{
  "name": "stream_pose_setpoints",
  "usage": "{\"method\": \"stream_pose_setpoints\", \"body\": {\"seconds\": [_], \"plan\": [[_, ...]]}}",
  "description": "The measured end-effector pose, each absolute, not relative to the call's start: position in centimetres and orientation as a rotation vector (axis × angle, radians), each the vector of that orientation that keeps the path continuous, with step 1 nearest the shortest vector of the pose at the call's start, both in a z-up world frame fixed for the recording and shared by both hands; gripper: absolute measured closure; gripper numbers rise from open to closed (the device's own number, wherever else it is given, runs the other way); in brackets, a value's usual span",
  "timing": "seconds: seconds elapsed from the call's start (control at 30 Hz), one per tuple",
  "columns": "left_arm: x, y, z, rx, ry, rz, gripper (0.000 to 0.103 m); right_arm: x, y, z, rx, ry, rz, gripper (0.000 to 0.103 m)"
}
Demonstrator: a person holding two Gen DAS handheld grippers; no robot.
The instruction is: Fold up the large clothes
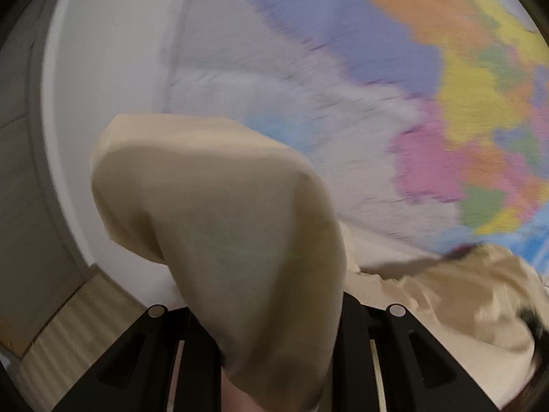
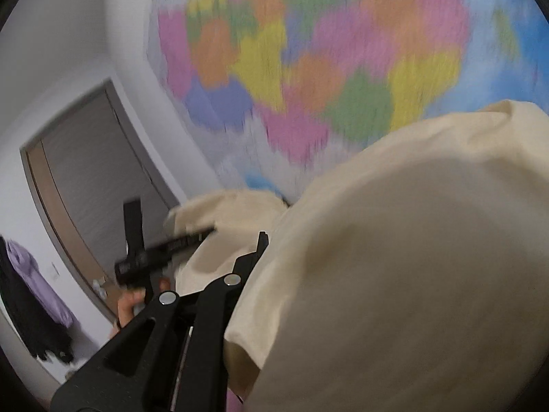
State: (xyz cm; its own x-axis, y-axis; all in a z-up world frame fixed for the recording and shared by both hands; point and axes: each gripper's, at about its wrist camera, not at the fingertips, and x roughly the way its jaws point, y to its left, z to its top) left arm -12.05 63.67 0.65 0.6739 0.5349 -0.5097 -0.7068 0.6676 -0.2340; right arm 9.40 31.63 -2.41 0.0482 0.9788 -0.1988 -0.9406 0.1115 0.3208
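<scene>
A large cream garment [image 1: 223,189] is held up in the air in front of a wall. In the left wrist view it drapes over my left gripper [image 1: 274,336] and hides the fingertips; the jaws look shut on it. More of the cloth [image 1: 463,302] hangs at the lower right. In the right wrist view the cream garment [image 2: 411,257] covers most of my right gripper [image 2: 274,274], which looks shut on the cloth. The left gripper [image 2: 206,231] shows there too, at the middle left, shut on a corner of the same cloth [image 2: 233,209], with a hand under it.
A colourful wall map [image 2: 308,68] fills the white wall behind; it also shows in the left wrist view [image 1: 446,103]. A grey door [image 2: 89,178] stands at the left. Dark and purple clothes [image 2: 34,292] hang at the far left. Wooden floor [image 1: 68,336] shows low down.
</scene>
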Motion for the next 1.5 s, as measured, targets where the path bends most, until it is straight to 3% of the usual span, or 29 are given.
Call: {"method": "stream_pose_setpoints", "body": {"seconds": [0.17, 0.3, 0.37, 0.47, 0.67, 0.8, 0.9, 1.07, 1.23, 1.5], "plan": [[-12.0, 67.9, -9.4, -0.532, 0.608, 0.832, 0.079, 9.8, 34.8, -12.8, -0.012, 0.688, 1.436, 0.084], [-13.5, 69.2, -12.9, -0.638, 0.616, 0.817, 0.072, 9.9, 32.8, -13.4, 0.004, 0.749, 1.464, 0.065], [-13.7, 69.4, -12.9, -0.637, 0.613, 0.822, 0.069, 9.7, 31.3, -12.9, -0.021, 0.760, 1.477, 0.048], [-13.7, 69.6, -12.8, -0.624, 0.636, 0.842, 0.062, 9.5, 28.4, -12.7, -0.062, 0.760, 1.477, 0.042], [-13.9, 65.2, -11.8, -0.421, 0.697, 0.946, 0.037, 8.7, 22.4, -11.2, -0.210, 0.658, 1.406, 0.047], [-15.9, 62.7, -10.2, -0.393, 0.669, 0.954, 0.034, 7.9, 19.9, -9.1, -0.236, 0.550, 1.371, 0.055], [-17.5, 60.4, -8.3, -0.332, 0.600, 0.969, 0.026, 8.2, 19.2, -7.9, -0.193, 0.499, 1.362, 0.055], [-17.2, 55.8, -6.9, -0.274, 0.571, 0.822, 0.023, 10.3, 22.5, -8.1, -0.169, 0.516, 1.256, 0.055], [-14.4, 52.9, -8.7, -0.300, 0.629, 0.688, 0.022, 11.2, 27.1, -12.1, -0.300, 0.644, 1.232, 0.057], [-13.3, 53.1, -10.5, -0.343, 0.653, 0.683, 0.017, 11.5, 27.2, -12.4, -0.342, 0.663, 1.228, 0.056]]}}
